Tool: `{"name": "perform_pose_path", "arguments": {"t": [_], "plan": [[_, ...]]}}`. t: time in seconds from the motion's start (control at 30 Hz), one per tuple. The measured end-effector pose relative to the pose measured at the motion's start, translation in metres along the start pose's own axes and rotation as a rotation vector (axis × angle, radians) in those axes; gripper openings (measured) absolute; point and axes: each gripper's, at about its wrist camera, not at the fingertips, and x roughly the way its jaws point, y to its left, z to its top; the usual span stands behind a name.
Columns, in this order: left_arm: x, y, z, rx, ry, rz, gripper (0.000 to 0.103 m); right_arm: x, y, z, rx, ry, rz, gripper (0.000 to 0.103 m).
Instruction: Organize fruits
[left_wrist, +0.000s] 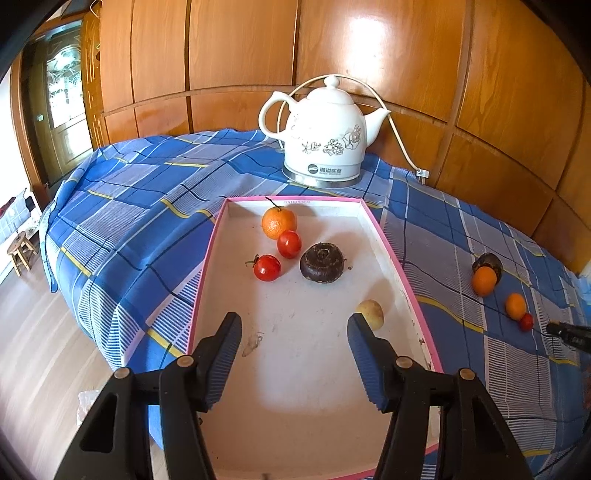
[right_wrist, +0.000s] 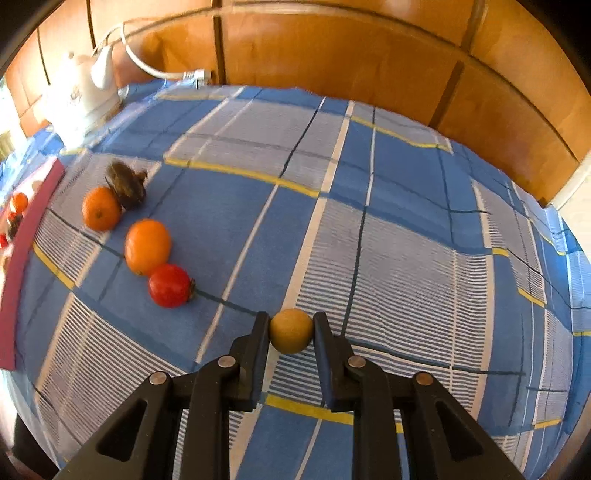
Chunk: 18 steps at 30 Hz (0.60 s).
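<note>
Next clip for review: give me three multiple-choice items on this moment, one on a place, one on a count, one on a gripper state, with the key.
1. Where is the kettle?
A. In the tray
B. On the cloth beyond the tray's far rim
C. On the floor

2. How many red tomatoes lie in the tray?
A. One
B. Two
C. Four

3. What is the right gripper doing?
A. Shut on the yellow fruit
B. Open over bare cloth
C. Shut on an orange

Key:
1 B: the left wrist view shows it standing on the blue checked cloth behind the pink rim.
2 B: two tomatoes lie near the orange and the dark fruit.
3 A: both pads press the yellow fruit from either side.
</note>
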Motion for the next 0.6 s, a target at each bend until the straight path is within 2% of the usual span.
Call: {"name": "perform_pose_path", "arguments": {"t": [0.17,0.33,0.6], "plan": [[0.001,0.0,-0.001,0.0,0.004,0.001,0.06,-0.027,0.02,0.001,-0.02,-0.068,0.065,0.024],[0.001,0.001,0.0,-0.001,0.002,-0.003,0.06,-0.044,0.063,0.0,-0.092,-0.095,0.176,0.023],[0.004,0.02,0.008,-0.039,-0.007,0.026,0.06,-0.07,0.171,0.002,-0.256,-0.136,0.419,0.024]]}}
